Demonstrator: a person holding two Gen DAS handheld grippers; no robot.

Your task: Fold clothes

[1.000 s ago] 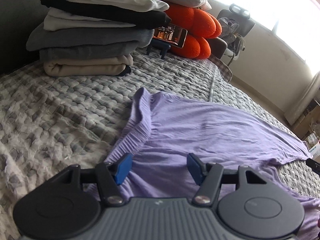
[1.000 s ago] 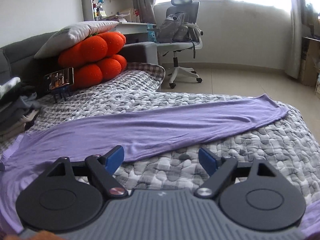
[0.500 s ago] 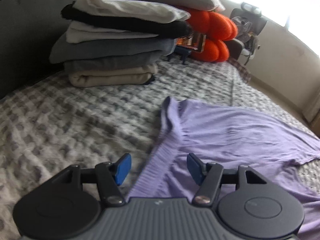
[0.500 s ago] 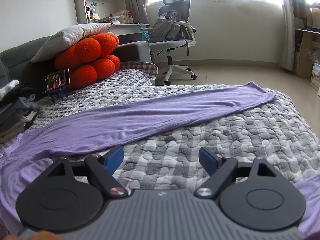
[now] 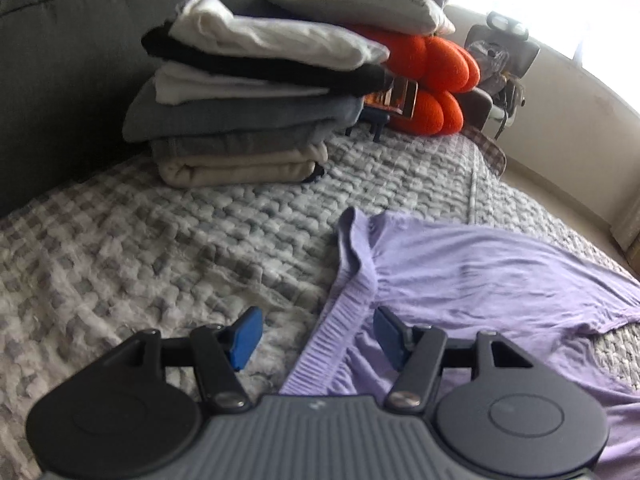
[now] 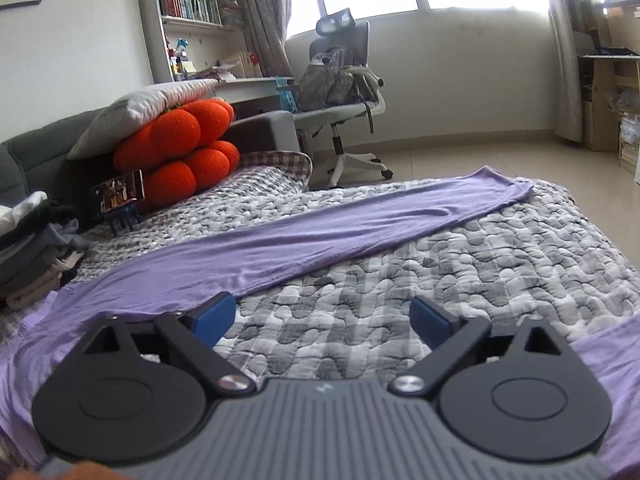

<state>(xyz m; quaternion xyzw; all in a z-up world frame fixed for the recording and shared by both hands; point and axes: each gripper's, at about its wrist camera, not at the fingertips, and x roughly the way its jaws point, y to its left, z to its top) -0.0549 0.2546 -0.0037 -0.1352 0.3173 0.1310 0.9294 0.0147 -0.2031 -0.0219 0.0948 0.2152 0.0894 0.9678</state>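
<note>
Down at the near edge of the bed, the left gripper hangs over the ribbed waistband of a pair of lilac trousers, its blue pads apart with the band lying between and below them, nothing pinched. Only this view shows that waistband, bunched into a fold where it meets the grey checked quilt.

From the right gripper, the waistband is out of sight; its jaws have just been opening and stand very wide over bare quilt, with nothing between them. What that camera gives instead is one long trouser leg stretched flat and slantwise across the bed to its hem near the far corner, and a strip of lilac cloth at the lower right.

Farther back, the left view shows a stack of folded clothes against the dark sofa back. Behind it sit orange cushions under a grey pillow, with a phone on a stand in front. Beyond stands an office chair by the bright window.
</note>
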